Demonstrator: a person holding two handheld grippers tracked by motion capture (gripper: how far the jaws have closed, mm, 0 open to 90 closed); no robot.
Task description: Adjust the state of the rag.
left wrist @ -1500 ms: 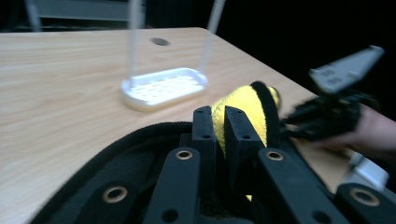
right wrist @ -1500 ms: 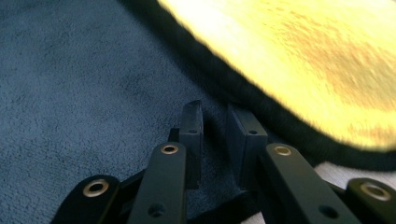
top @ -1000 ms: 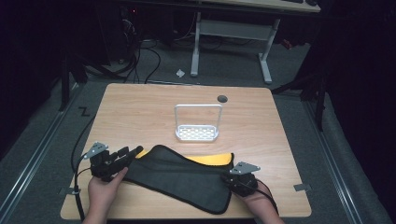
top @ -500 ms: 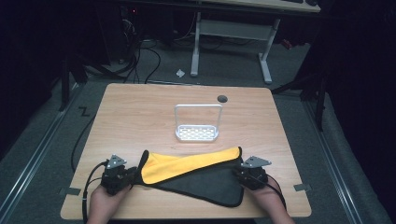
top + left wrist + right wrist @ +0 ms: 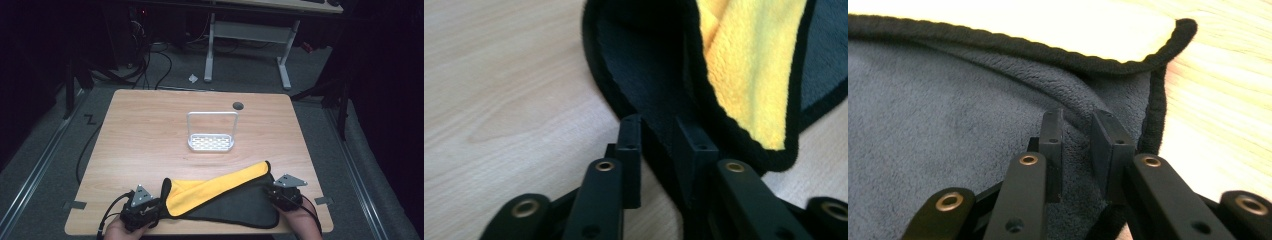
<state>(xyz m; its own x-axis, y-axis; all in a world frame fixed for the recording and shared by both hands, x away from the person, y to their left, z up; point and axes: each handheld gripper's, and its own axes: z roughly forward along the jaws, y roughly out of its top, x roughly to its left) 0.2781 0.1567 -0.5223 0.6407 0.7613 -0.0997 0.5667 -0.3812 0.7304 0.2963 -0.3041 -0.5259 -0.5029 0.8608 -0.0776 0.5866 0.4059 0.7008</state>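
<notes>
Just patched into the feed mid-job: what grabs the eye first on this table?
The bright yellow face of the folded-over cloth stands out against its dark grey side, lying along the near edge of the wooden table. The left gripper pinches the cloth's left end and the right gripper its right end, each with fabric between the jaws. Behind it, mid-table, stands a small white rack with a hoop handle.

Fluffy microfibre cloth (image 5: 225,200) on a matt wooden table (image 5: 145,130).
</notes>
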